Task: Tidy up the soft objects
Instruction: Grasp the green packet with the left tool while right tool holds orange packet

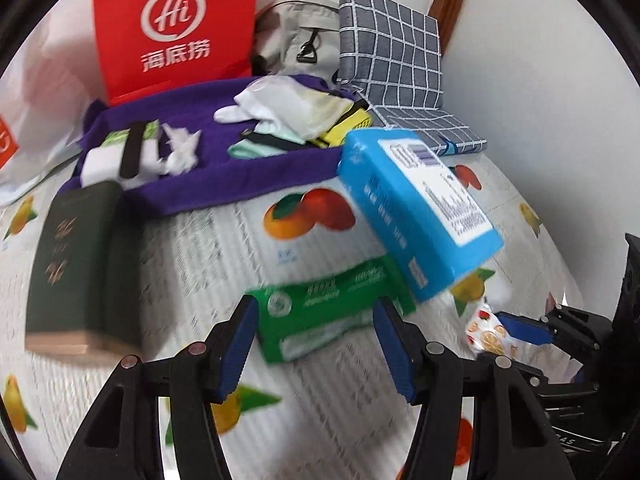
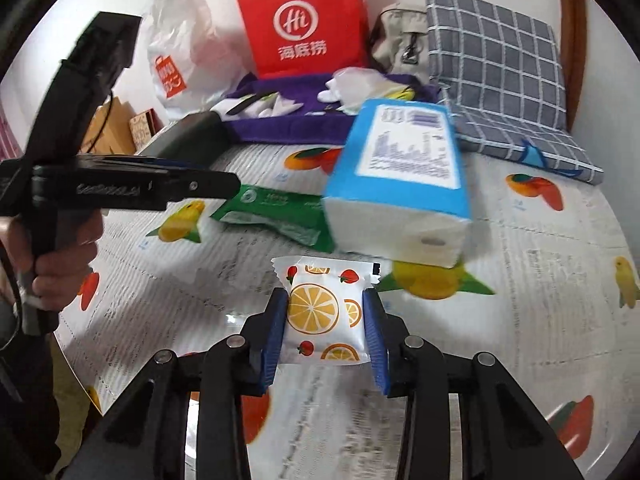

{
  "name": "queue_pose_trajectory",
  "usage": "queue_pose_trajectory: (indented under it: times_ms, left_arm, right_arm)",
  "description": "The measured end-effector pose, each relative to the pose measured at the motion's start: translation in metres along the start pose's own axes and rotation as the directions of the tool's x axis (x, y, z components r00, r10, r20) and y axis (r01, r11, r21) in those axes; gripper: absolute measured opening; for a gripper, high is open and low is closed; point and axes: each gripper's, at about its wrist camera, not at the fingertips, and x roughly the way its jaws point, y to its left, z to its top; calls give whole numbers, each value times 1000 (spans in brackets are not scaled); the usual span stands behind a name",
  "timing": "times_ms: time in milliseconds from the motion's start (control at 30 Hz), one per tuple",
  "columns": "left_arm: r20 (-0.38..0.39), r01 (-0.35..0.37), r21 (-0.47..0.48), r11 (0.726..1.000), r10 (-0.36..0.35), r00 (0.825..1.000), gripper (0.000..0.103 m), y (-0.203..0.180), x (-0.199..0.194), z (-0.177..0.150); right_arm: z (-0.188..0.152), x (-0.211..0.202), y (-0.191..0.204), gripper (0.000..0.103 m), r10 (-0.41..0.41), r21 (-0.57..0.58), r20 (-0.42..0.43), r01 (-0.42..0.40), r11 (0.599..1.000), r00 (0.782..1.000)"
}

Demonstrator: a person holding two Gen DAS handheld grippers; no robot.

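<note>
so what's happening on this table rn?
A person with a handheld gripper in each hand is tidying soft items on a fruit-print tablecloth. The right gripper has its jaws shut on a small fruit-print packet. The left gripper, jaws open and empty, is pointed at the green tissue pack, which lies partly under the blue tissue pack. Behind, a purple tray already holds cloths and crumpled tissue.
</note>
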Motion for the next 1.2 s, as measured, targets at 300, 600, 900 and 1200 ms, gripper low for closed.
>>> queue_pose_trajectory:
  times_ms: [300,600,900,1200]
  left_arm:
    - [-32,54,-24,998,-55,998,57,7,35,18]
    - [-81,130,-22,991,-132,988,57,6,48,9]
    - [-114,120,50,992,-113,987,57,-13,33,-20]
    - [-125,65,169,983,-44,991,57,-46,38,-26]
  right_arm:
    - [-3,2,-28,38,-18,70,0,18,997,1000]
    - [-1,5,-24,38,-21,73,1,21,997,1000]
    - [-3,-11,-16,38,-10,57,28,9,998,1000]
    - [-8,-22,-16,38,-29,65,39,27,998,999]
